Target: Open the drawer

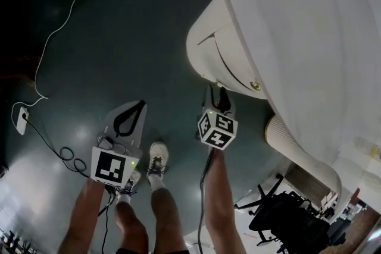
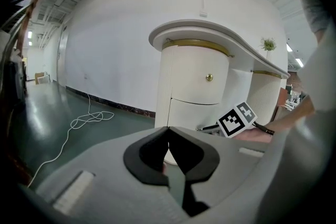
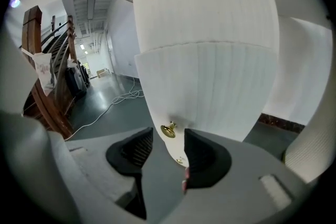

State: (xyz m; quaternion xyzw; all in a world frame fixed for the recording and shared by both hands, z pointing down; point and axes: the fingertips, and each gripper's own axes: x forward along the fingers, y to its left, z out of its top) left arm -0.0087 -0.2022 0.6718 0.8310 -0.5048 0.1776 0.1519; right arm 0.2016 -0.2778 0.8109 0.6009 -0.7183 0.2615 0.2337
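Nearest, the left claw, pressed together on nothing, hangs idle above the floor. Beyond it, the right claw is spread around the brass knob of the lower drawer, not touching it, likely lined up to pinch and pull. The drawer looks shut, flush in the white curved cabinet.

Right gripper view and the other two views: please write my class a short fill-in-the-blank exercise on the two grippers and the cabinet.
1. The right gripper has its jaws ____.
2. Between those jaws, on the white drawer front, sits a brass ____.
3. The left gripper has its jaws ____, with nothing between them.
4. The white cable lies on the ____.
Missing words: open; knob; shut; floor.
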